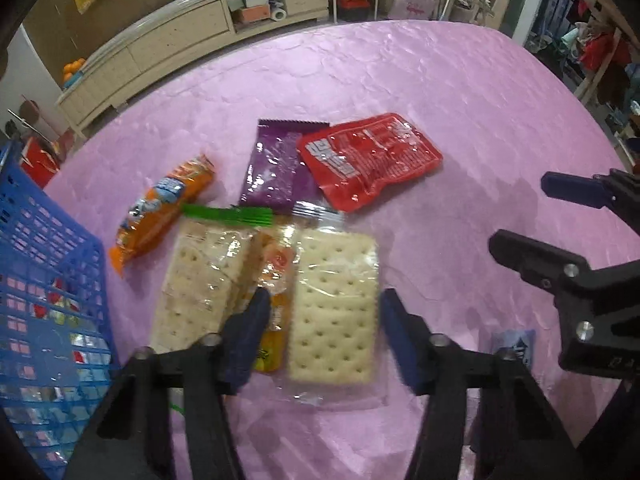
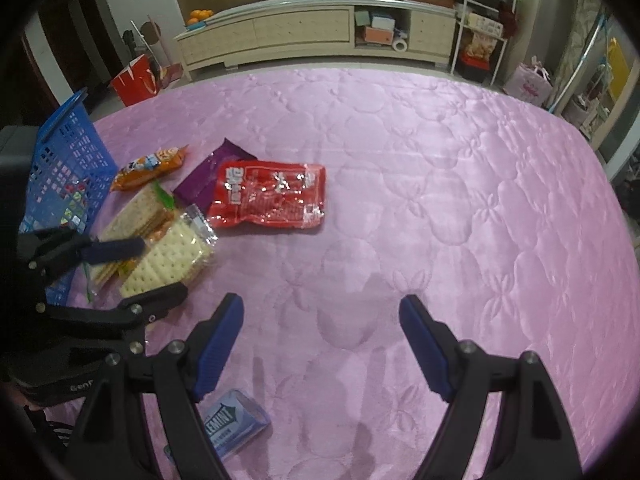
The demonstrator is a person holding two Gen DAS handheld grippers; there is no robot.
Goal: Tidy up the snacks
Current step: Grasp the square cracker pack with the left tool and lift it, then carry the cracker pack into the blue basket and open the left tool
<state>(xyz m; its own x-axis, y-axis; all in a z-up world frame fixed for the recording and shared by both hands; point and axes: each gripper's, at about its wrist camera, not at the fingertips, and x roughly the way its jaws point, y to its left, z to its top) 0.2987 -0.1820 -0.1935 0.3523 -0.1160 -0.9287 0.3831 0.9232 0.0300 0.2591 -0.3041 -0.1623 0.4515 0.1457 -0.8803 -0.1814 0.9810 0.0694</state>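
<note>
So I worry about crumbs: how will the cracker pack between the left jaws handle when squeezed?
The cracker pack probably lifts flat and stiff, since it's a slab. The crackers look brittle; a hard squeeze may snap them. The loose clear wrap could slip against the left gripper.

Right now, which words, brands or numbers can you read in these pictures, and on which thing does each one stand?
"...EMINT": on the small blue pack beside the right gripper; first letters hidden.
"GenR...": on the left gripper's body; cut off.
Red packet: white print, too blurred to read.
Orange packet: lettering blurred.
Purple packet: no readable text.
</note>
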